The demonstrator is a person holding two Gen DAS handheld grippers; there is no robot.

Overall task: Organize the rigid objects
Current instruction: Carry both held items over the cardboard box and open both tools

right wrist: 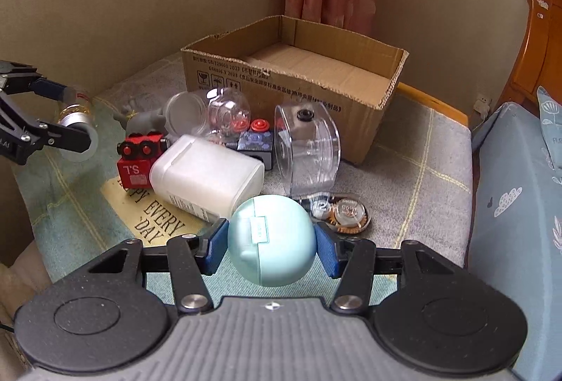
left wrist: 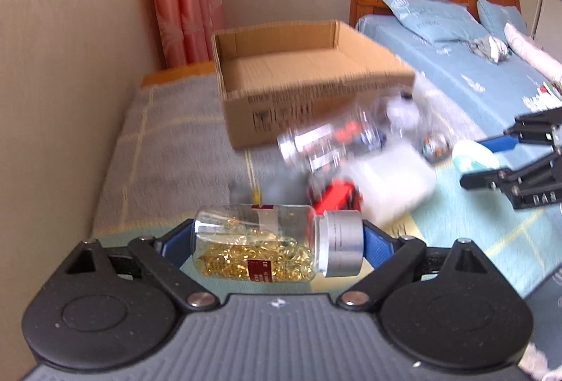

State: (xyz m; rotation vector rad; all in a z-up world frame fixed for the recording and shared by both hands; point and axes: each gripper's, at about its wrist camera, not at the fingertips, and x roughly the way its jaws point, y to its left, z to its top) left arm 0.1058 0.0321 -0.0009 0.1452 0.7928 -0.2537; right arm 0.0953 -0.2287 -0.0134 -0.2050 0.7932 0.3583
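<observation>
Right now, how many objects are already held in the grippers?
2. The capsule bottle lies sideways in the left gripper; the mint round case sits in the right gripper. None visible in the cardboard box.

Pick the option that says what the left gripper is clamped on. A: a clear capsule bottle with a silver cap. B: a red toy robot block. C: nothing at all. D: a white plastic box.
A: in the left wrist view the left gripper has its blue pads pressed on both ends of the clear bottle of golden capsules with a silver cap, held sideways.
</observation>
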